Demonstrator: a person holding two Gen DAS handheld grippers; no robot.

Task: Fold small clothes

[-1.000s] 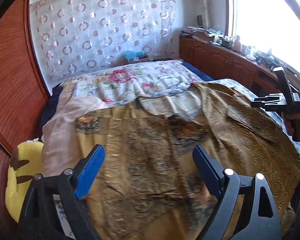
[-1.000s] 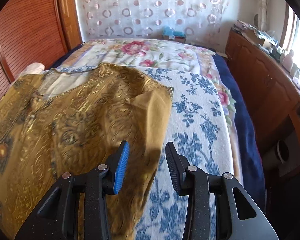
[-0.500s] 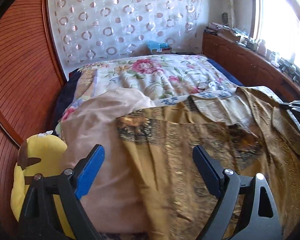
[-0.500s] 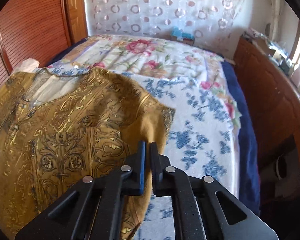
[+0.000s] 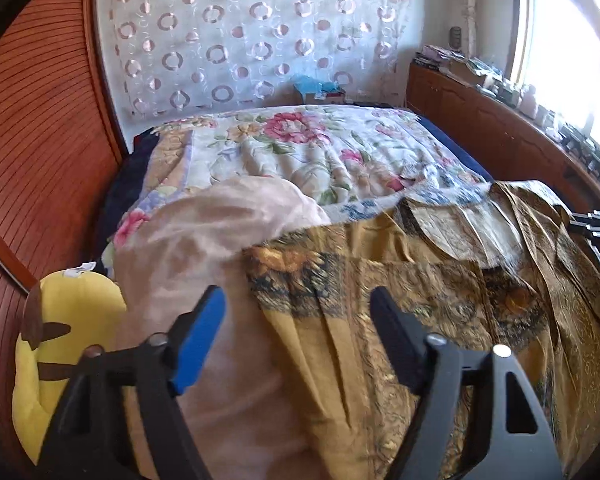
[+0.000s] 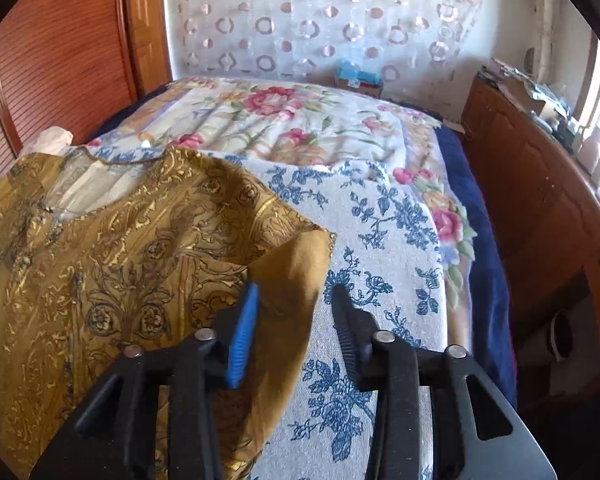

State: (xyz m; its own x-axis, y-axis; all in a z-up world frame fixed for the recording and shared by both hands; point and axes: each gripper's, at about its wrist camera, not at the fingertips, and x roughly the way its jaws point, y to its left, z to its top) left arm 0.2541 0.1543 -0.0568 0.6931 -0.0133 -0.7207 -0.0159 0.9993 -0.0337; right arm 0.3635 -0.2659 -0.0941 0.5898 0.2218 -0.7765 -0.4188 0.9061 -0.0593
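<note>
Gold brocade formed one garment (image 5: 440, 320), spread flat on the bed (image 5: 300, 148). In the left wrist view, the left hand-held gripper (image 5: 296, 332) was closing over its left sleeve edge, gripping nothing. One pink cloth (image 5: 204, 240) and one yellow plush toy (image 5: 60, 320) lay beside it.

In the right wrist view, the right hand-held gripper (image 6: 294, 320) was opening over the garment's right sleeve, unpinched. A blue-flowered sheet (image 6: 380, 248) covered the bed; wooden cabinets (image 6: 540, 200) lined the wall.
</note>
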